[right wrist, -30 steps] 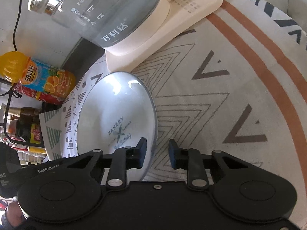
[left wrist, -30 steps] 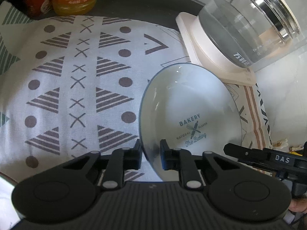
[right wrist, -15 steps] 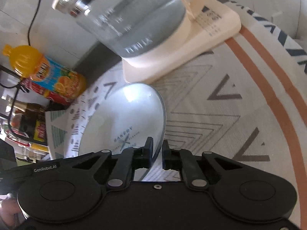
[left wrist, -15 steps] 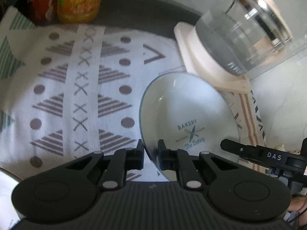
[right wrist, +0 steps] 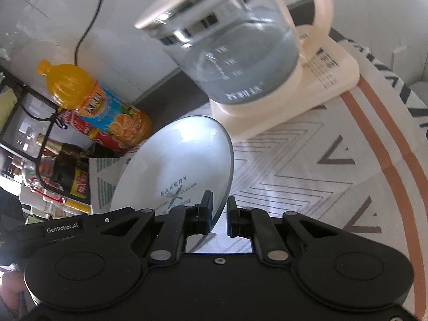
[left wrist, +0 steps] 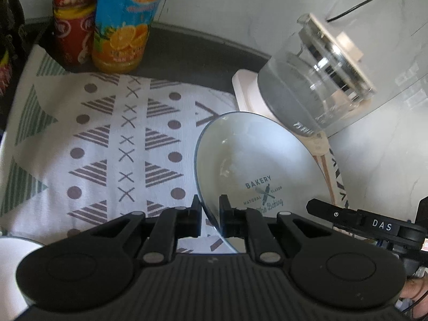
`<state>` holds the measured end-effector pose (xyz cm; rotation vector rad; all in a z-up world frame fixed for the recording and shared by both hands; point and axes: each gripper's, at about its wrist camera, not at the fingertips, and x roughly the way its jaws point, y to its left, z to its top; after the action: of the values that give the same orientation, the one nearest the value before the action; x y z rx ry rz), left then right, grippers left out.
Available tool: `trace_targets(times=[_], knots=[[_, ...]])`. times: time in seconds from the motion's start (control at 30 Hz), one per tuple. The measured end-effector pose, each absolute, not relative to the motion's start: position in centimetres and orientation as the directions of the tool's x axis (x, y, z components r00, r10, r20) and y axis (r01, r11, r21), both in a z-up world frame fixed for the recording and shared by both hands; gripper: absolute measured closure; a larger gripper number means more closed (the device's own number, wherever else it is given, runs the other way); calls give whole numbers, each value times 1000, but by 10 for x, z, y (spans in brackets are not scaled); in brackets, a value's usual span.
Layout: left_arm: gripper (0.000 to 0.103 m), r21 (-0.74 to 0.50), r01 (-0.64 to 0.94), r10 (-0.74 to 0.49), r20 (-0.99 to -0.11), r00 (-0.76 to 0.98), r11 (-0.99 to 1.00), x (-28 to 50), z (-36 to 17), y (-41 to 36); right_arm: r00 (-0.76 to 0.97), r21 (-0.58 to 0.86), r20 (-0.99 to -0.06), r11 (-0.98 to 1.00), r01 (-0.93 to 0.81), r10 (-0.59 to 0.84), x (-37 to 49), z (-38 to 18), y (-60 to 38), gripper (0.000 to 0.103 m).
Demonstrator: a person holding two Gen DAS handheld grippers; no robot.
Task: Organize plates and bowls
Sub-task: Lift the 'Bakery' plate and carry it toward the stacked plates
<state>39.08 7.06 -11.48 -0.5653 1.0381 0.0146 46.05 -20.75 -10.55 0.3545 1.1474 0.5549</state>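
I am working over the patterned cloth [left wrist: 112, 144], which is lying across the counter and carrying everything else. Landmark: the glass kettle [right wrist: 235, 53], sitting on its cream base [right wrist: 331, 85] at the far edge of the cloth, water showing inside.

The pale plate [left wrist: 254, 165] with the "BAKERY" print is tilting up just in front of the kettle, its far rim close to the kettle's base; I cannot tell whether they are touching.

I am pinching the plate from both sides. My left tongs [left wrist: 210, 214] are clenching its near left rim, one finger under and one over the edge. My right tongs [right wrist: 220, 214] are gripping the opposite rim the same way, the edge passing between the two fingers.

Left of the kettle, at the back of the counter, an orange juice bottle [right wrist: 96, 107] is standing beside a red bottle [left wrist: 71, 24].

A white dish edge [left wrist: 13, 262] is showing well away from the kettle, at my near left.
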Motion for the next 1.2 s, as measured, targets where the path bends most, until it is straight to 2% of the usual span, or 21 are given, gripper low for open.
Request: trace_targets(times=[0.53,1.2], knots=[[92,-443,-202,-267,-782,563,873,360,-87,96,363,519,-737,822,-236,570,417,-77,-181,92],[92,-439,-125,-291,-756,586,890,291,-81,144,462,515,-700,833,-200,544,325,-62,-132,92]])
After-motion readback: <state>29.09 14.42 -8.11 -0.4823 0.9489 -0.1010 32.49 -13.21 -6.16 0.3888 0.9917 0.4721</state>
